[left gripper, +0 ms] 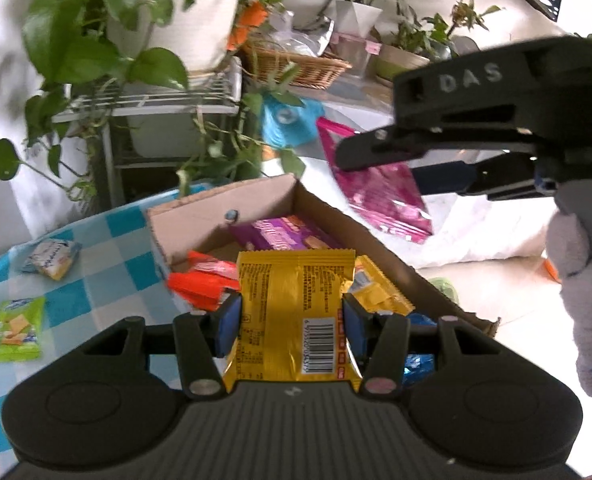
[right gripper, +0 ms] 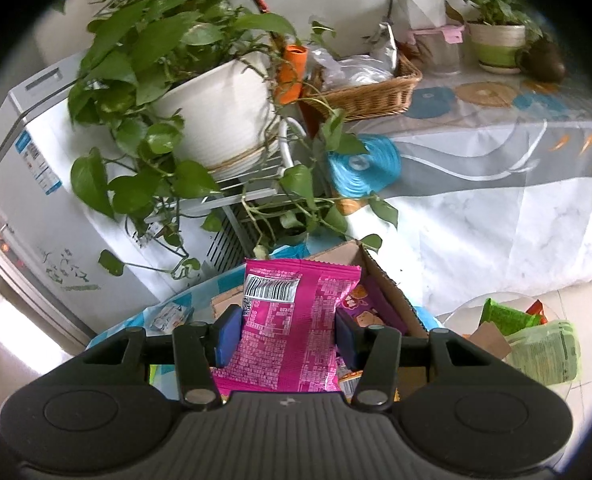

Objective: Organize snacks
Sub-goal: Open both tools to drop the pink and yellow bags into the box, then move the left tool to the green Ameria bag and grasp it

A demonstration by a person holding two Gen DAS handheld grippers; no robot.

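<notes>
With each gripper's jaws clamped on a packet, yellow [left gripper: 292, 312] left and pink [right gripper: 292, 332] right, boxing seems underway; next, lower both into the box [left gripper: 256, 200].

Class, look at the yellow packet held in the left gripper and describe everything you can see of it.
The yellow packet is a glossy foil-like snack wrapper with crimped ends, its back facing the camera: small dark print and a white barcode panel edged in red. It stands roughly upright, pinched at both side edges between the left gripper and its blue pads, held over the open cardboard box. Nothing else visibly touches it.
</notes>
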